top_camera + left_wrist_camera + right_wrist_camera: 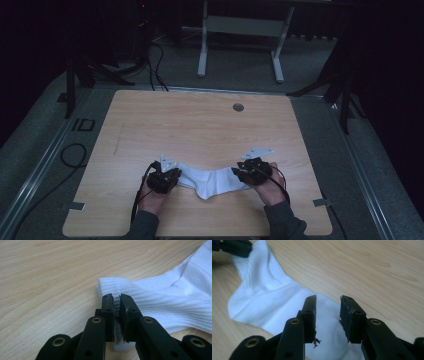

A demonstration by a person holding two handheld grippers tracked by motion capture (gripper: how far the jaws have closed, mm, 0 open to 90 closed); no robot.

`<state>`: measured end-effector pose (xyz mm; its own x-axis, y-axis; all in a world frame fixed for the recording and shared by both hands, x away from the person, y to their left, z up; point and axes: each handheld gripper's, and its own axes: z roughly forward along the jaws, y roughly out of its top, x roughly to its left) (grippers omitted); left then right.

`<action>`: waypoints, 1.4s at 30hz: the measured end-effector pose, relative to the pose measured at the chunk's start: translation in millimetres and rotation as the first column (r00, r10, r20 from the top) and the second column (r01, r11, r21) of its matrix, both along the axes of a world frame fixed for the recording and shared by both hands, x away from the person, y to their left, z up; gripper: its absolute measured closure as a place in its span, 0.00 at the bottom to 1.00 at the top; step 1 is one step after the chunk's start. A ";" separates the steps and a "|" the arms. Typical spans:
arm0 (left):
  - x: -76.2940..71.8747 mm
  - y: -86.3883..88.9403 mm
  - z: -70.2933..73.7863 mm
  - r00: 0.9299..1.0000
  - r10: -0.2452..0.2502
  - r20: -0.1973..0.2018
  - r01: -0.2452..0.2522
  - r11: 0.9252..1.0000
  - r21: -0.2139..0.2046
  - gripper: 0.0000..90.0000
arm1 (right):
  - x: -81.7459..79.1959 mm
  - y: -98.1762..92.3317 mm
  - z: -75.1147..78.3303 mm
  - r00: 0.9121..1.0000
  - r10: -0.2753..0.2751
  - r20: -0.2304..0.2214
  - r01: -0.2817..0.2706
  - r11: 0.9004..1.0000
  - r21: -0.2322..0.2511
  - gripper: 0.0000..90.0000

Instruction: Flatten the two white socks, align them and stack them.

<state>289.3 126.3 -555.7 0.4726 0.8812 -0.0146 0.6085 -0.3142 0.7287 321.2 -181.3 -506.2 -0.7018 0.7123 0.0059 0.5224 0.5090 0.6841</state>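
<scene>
At the left of the wooden table [200, 120] we see the left gripper [116, 305] sitting low at the ribbed cuff end of a white sock [212, 181]. Its jaws are drawn together with a fold of the cuff pinched between them — a sliver of white fabric shows in the narrow slit and pokes out beneath the pads. We judge that this grip is there to anchor the cuff so the sock can be pulled straight or lifted without slipping.

Moving rightward, the sock lies flat on the near half of the table, stretched between the two hands, with its heel forming a bend that dips toward the person. In the left gripper view the ribbed leg [160, 305] runs away to the right, smooth and close to the wood, which suggests light tension rather than a slack heap.

At the right, the right gripper [328, 312] is over the foot end of the sock. Its jaws stand clearly apart, the white fabric visible in the gap between them and below — nothing is clamped. We take this as a gripper lined up on the toe part, placed so that closing would catch the cloth. Whether the jaw tips actually touch the fabric we cannot tell. Far off in that view, at the upper left, the left gripper's dark jaw sits at the cuff.
</scene>
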 end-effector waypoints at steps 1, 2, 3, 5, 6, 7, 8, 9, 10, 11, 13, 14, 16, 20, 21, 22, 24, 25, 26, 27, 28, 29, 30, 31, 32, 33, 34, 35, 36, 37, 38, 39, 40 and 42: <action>-0.1 -0.1 -0.1 1.000 0.000 0.001 0.000 1.000 0.000 0.91 | 0.5 -4.7 -0.8 1.000 -0.015 -0.005 0.015 1.000 0.005 0.73; -0.1 -0.2 -0.1 1.000 0.000 0.001 0.000 1.000 0.000 0.91 | 0.5 -4.7 -0.8 1.000 -0.015 -0.005 0.015 1.000 0.005 0.73; -0.1 -0.1 -0.1 1.000 0.001 0.001 -0.001 1.000 0.001 0.91 | 0.7 -6.6 -1.5 1.000 -0.020 -0.006 0.020 1.000 0.005 0.73; -0.2 -0.2 0.0 1.000 0.001 0.001 -0.001 1.000 0.000 0.91 | 0.9 -8.9 -3.4 1.000 -0.024 -0.011 0.024 1.000 0.005 0.73; -0.3 -0.4 0.0 1.000 0.002 0.000 -0.002 1.000 -0.001 0.91 | 0.9 -9.1 -4.5 0.999 -0.030 -0.018 0.030 1.000 0.005 0.72; -0.6 -0.5 0.0 1.000 0.002 0.001 -0.002 1.000 -0.001 0.91 | 1.4 -9.5 -5.8 0.999 -0.034 -0.019 0.034 0.999 0.003 0.72; -0.7 -0.6 0.0 1.000 0.002 0.000 -0.002 1.000 -0.001 0.91 | 2.0 -9.6 -7.2 0.999 -0.040 -0.018 0.040 0.999 -0.002 0.71; -0.8 -0.5 0.0 1.000 0.001 0.000 -0.001 1.000 -0.001 0.91 | 2.7 -9.8 -8.4 0.999 -0.048 -0.016 0.048 0.999 -0.011 0.71; -1.0 -0.2 0.1 1.000 -0.001 -0.001 0.001 1.000 0.001 0.91 | 3.3 -10.4 -9.5 0.998 -0.060 -0.008 0.060 0.998 -0.026 0.71; -1.1 -0.4 0.1 1.000 0.000 -0.001 0.000 1.000 0.001 0.91 | 3.6 -11.2 -10.5 0.997 -0.073 -0.003 0.073 0.997 -0.037 0.71; -1.1 -0.5 0.1 1.000 0.000 -0.001 0.000 1.000 0.002 0.91 | 5.3 -13.5 -12.6 0.996 -0.085 0.001 0.085 0.995 -0.048 0.71; -1.1 -0.5 0.1 1.000 0.000 -0.001 0.000 1.000 0.002 0.91 | 6.0 -14.3 -13.8 0.996 -0.089 -0.006 0.088 0.995 -0.049 0.71; -1.1 -0.3 0.0 1.000 0.000 -0.001 0.000 1.000 0.000 0.91 | 8.3 -14.5 -17.5 0.995 -0.095 -0.013 0.095 0.994 -0.053 0.71; -0.8 0.0 0.0 1.000 0.001 -0.004 -0.001 1.000 -0.003 0.91 | 14.7 -12.3 -25.8 0.994 -0.094 -0.052 0.091 0.994 -0.054 0.82; -0.8 0.0 0.0 1.000 0.001 -0.005 -0.001 1.000 -0.004 0.91 | 15.3 -11.8 -26.7 0.995 -0.088 -0.055 0.085 0.995 -0.058 0.90; -0.7 0.1 0.1 1.000 0.001 -0.005 -0.001 1.000 -0.003 0.91 | 15.0 -11.3 -26.8 0.995 -0.090 -0.048 0.086 0.994 -0.065 0.94; -0.7 0.1 0.0 1.000 0.002 -0.005 -0.002 1.000 -0.004 0.91 | 13.1 -12.7 -22.9 0.995 -0.088 -0.037 0.086 0.994 -0.063 0.98; -0.7 0.0 0.0 1.000 0.002 -0.004 -0.002 1.000 -0.005 0.91 | 13.1 -12.7 -22.9 0.995 -0.088 -0.037 0.086 0.994 -0.063 0.98; -0.8 0.1 0.0 1.000 0.002 -0.005 -0.002 1.000 -0.004 0.91 | 12.4 -14.3 -20.5 0.995 -0.090 -0.033 0.088 0.994 -0.062 0.98; -0.7 0.2 0.0 1.000 0.001 -0.005 -0.001 1.000 -0.005 0.91 | 11.6 -16.4 -17.8 0.995 -0.094 -0.026 0.093 0.994 -0.058 0.98; -0.6 0.3 0.0 1.000 0.001 -0.006 -0.001 1.000 -0.006 0.91 | 10.7 -18.6 -14.8 0.995 -0.099 -0.021 0.098 0.994 -0.053 0.98; -0.5 0.4 0.0 1.000 0.001 -0.006 -0.001 1.000 -0.007 0.91 | 9.0 -23.0 -9.2 0.995 -0.104 -0.013 0.103 0.994 -0.044 0.98; -0.3 0.6 -0.1 1.000 0.001 -0.007 -0.001 1.000 -0.010 0.91 | 9.0 -23.0 -9.2 0.995 -0.104 -0.013 0.103 0.994 -0.044 0.98; -0.2 0.8 -0.2 1.000 0.001 -0.008 -0.001 1.000 -0.013 0.91 | 7.9 -24.8 -6.8 0.994 -0.105 -0.011 0.104 0.994 -0.040 0.98; -0.1 1.0 -0.2 1.000 0.001 -0.009 -0.001 1.000 -0.015 0.91 | 7.2 -26.5 -4.9 0.994 -0.106 -0.006 0.106 0.994 -0.038 0.98; -0.1 1.0 -0.2 1.000 0.001 -0.009 -0.001 1.000 -0.014 0.91 | 5.9 -29.2 -2.9 0.994 -0.107 -0.005 0.107 0.994 -0.037 0.98; -0.1 1.0 -0.2 1.000 0.000 -0.009 0.000 1.000 -0.013 0.91 | 5.9 -29.2 -2.9 0.994 -0.107 -0.005 0.107 0.994 -0.037 0.98; -0.1 1.0 -0.2 1.000 0.000 -0.009 0.000 1.000 -0.013 0.91 | 5.4 -30.2 -2.6 0.994 -0.113 0.000 0.113 0.993 -0.044 0.98; 0.0 1.0 -0.3 1.000 0.001 -0.009 -0.001 1.000 -0.015 0.91 | 4.7 -31.3 -2.3 0.993 -0.121 0.008 0.122 0.991 -0.062 0.98; -0.1 1.0 -0.3 1.000 0.001 -0.009 -0.001 1.000 -0.015 0.91 | 4.2 -34.3 -1.6 0.992 -0.129 0.010 0.130 0.990 -0.064 0.98; -0.1 1.0 -0.3 1.000 0.001 -0.009 -0.001 1.000 -0.016 0.91 | 4.2 -36.0 -1.3 0.992 -0.128 0.007 0.128 0.990 -0.058 0.98; -0.1 0.9 -0.3 1.000 0.001 -0.009 -0.002 1.000 -0.015 0.91 | 4.1 -37.1 -0.9 0.991 -0.131 0.005 0.131 0.990 -0.052 0.98; -0.2 0.8 -0.3 1.000 0.001 -0.009 -0.001 1.000 -0.015 0.91 | 3.8 -38.7 -0.6 0.991 -0.133 0.005 0.133 0.990 -0.051 0.98; -0.4 0.8 -0.2 1.000 0.000 -0.009 0.000 1.000 -0.013 0.91 | 3.8 -39.6 -0.7 0.991 -0.137 0.005 0.137 0.989 -0.048 0.98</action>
<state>288.9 127.1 -555.9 0.4723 0.8809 -0.0307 0.6154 -0.3046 0.7270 325.0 -220.9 -506.9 -0.5978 0.8010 -0.0316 0.5885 0.4652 0.6612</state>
